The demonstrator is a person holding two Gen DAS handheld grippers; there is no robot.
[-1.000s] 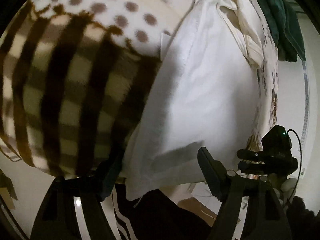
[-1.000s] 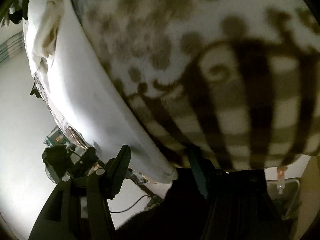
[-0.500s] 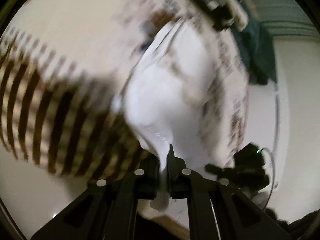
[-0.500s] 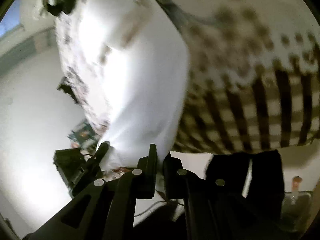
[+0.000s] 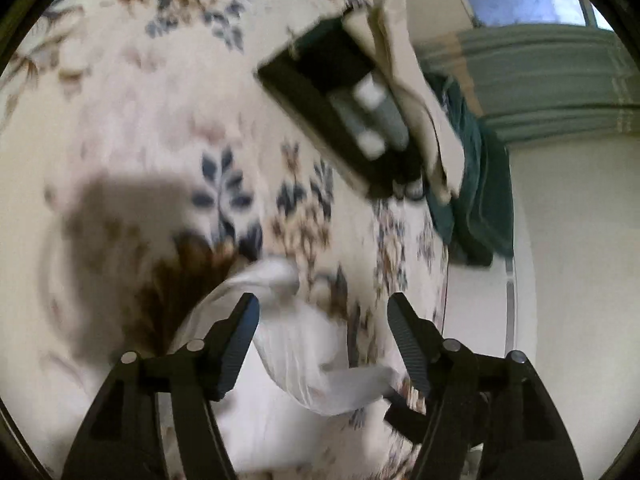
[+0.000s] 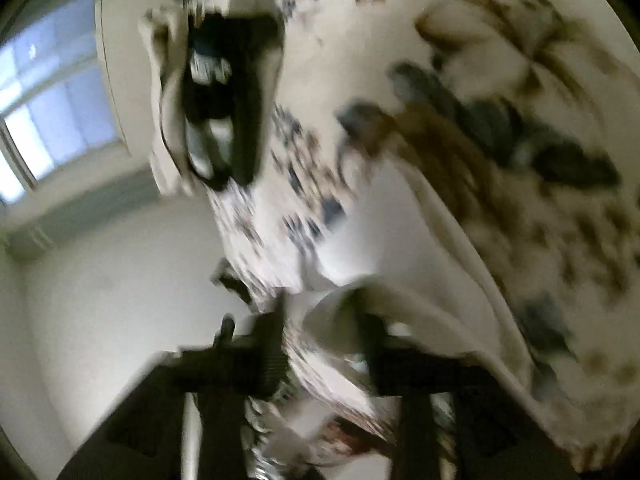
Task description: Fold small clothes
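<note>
With white garment (image 5: 296, 344) bunched between spread left gripper (image 5: 322, 322) jaws, ungripped; right gripper (image 6: 320, 340) likewise parted, blurred.

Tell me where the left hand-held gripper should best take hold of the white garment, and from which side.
Probably the raised folded edge of the white garment, where it bunches into a ridge. It lies between the open fingers of the left hand-held gripper, nearer the left finger, so come straight forward and close across the ridge.
</note>
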